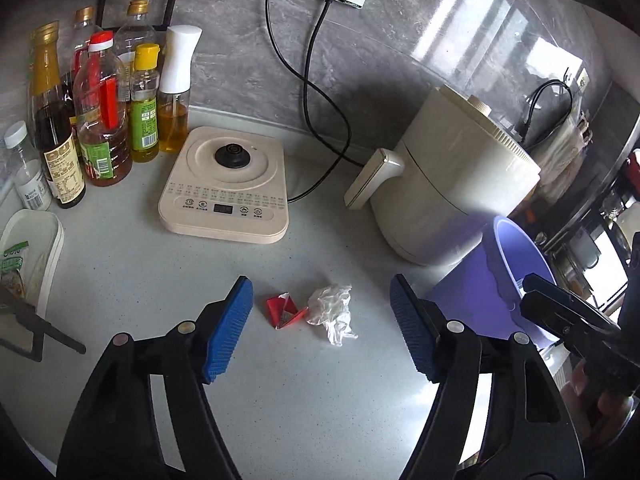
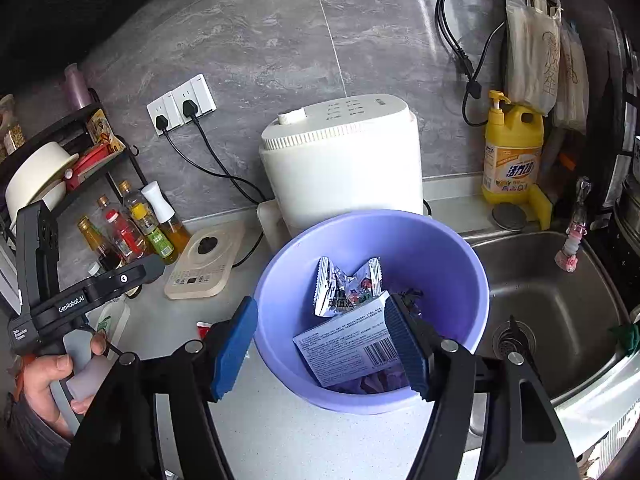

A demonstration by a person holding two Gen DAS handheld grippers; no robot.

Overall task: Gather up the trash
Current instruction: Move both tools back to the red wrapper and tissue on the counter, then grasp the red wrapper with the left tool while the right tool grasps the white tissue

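Trash is split between two places at this moment: some already lies in the purple basin (image 2: 372, 308), which fills the centre of the right wrist view, and some waits on the pale countertop (image 1: 120, 280). Inside the basin rest a white printed card (image 2: 344, 340) with a barcode and, above it toward the far wall, a crumpled silver snack wrapper (image 2: 344, 284). The right gripper (image 2: 324, 344) hangs over the basin's near rim with its blue pads apart and nothing pressed between them, so a drop-off looks finished there. In the left wrist view the left gripper (image 1: 324, 328) also stands moderately wide and empty, its pads framing two scraps at lower centre: a crumpled white tissue (image 1: 332, 308) and, touching it on the left, a small red folded wrapper (image 1: 286, 310). The basin shows at the right edge of that frame, near the scraps. The step in hand appears to be the approach to the next pickup; the coming move likely calls for lowering the left pads around one scrap, closing on it, and carrying it rightward to the basin.
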